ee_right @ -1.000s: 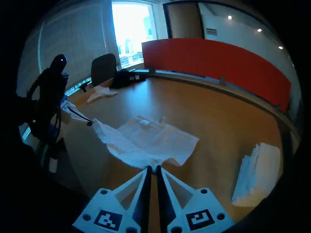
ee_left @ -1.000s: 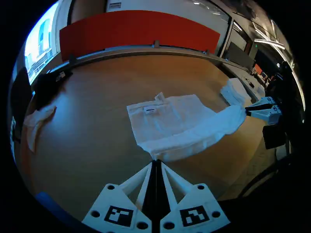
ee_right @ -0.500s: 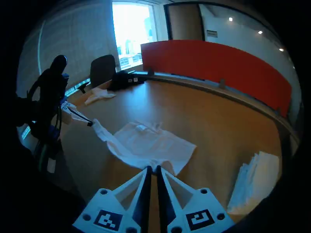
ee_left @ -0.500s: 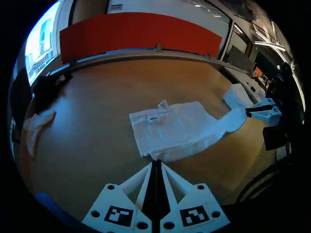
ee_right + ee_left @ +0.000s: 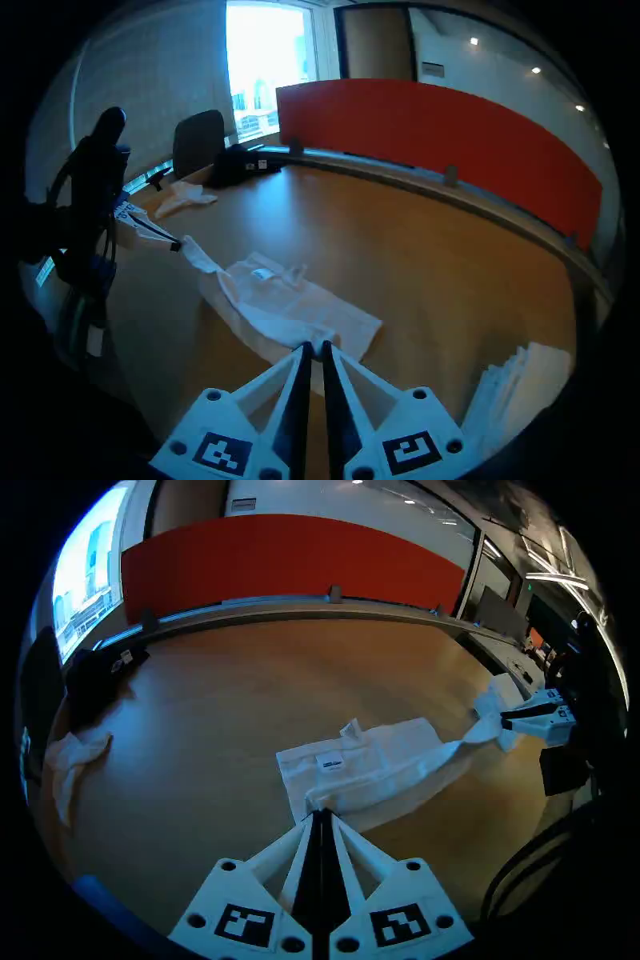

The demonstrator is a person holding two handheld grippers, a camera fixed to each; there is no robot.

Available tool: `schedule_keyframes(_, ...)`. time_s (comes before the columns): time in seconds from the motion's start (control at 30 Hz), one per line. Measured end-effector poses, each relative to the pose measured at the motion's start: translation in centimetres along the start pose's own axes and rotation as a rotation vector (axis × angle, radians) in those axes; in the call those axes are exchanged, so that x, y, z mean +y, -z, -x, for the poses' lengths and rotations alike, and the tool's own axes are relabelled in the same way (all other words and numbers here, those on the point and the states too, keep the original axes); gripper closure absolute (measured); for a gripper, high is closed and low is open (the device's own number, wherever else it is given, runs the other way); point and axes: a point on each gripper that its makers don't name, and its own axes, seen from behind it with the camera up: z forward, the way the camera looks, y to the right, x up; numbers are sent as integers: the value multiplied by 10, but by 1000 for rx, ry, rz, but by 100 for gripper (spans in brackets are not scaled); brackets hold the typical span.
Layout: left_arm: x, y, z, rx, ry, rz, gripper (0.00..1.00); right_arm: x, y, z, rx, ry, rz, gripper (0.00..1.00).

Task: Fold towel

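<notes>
- Left gripper view: left tool (image 5: 322,814) clenched on the near corner of the towel (image 5: 376,760), right tool (image 5: 506,718) pinching the far corner; cloth narrower than before, stretched as a band over the surface (image 5: 224,704).
- Right gripper view: both tools clamped on opposite corners; towel bunched, drawn closer than half a second ago.

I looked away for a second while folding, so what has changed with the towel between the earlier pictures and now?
The sagging edge of the towel between the left gripper and the right gripper has been pulled taut, and the towel now looks like a narrower strip. Both stay shut on its corners. The crumpled cloth, bag and folded stack have not moved.
</notes>
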Motion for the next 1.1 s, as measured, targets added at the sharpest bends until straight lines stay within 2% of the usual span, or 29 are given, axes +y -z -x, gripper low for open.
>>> schedule_keyframes(0.3, -10, -25, -5, 0, -11, -1, 100, 15, -24, 2, -19, -24, 11, 90)
schedule_keyframes(0.7, -14, -61, 5, -25, -21, 8, 100, 29, -57, 22, -66, -62, 26, 90)
schedule_keyframes(1.1, -23, -89, 10, -47, 0, -13, 100, 45, -83, 29, -80, -120, 62, 88)
